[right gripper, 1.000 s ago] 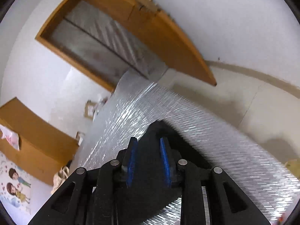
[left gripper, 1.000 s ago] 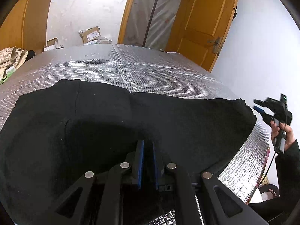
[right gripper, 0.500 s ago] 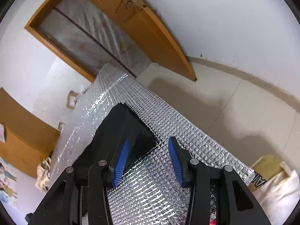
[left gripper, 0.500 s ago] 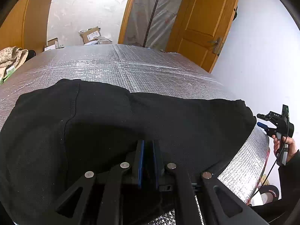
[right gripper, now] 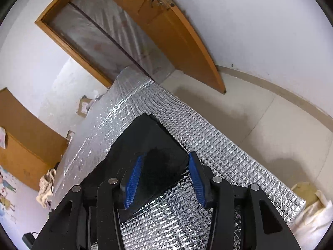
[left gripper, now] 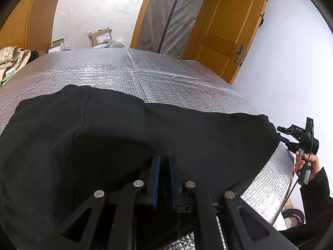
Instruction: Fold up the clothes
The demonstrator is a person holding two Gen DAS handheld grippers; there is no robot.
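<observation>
A black garment (left gripper: pixel 124 135) lies spread over the silver foil-covered table (left gripper: pixel 145 70). My left gripper (left gripper: pixel 164 158) is shut on a fold of the garment at its near edge, and the cloth fills the narrow gap between the blue pads. My right gripper (right gripper: pixel 166 156) is at the garment's right corner (right gripper: pixel 145 137). Its jaws stand wide and are closing. The corner lies between the blue pads (right gripper: pixel 133 179), which are not pressing on it. In the left wrist view the right gripper (left gripper: pixel 282 134) shows at the table's right end, held by a hand (left gripper: pixel 306 162).
A wooden door (left gripper: pixel 229 31) and a plastic-covered doorway stand behind the table. Cardboard boxes (left gripper: pixel 101 37) sit on the floor beyond. A patterned cloth (left gripper: pixel 10 58) lies at the far left. A white bag (right gripper: pixel 312 214) and a tape roll (left gripper: pixel 293 218) sit off the table's right end.
The right gripper's jaws widened and let go of the black cloth, and its view rolled. The garment's corner now lies on the foil between the open jaws. The left gripper kept still.
</observation>
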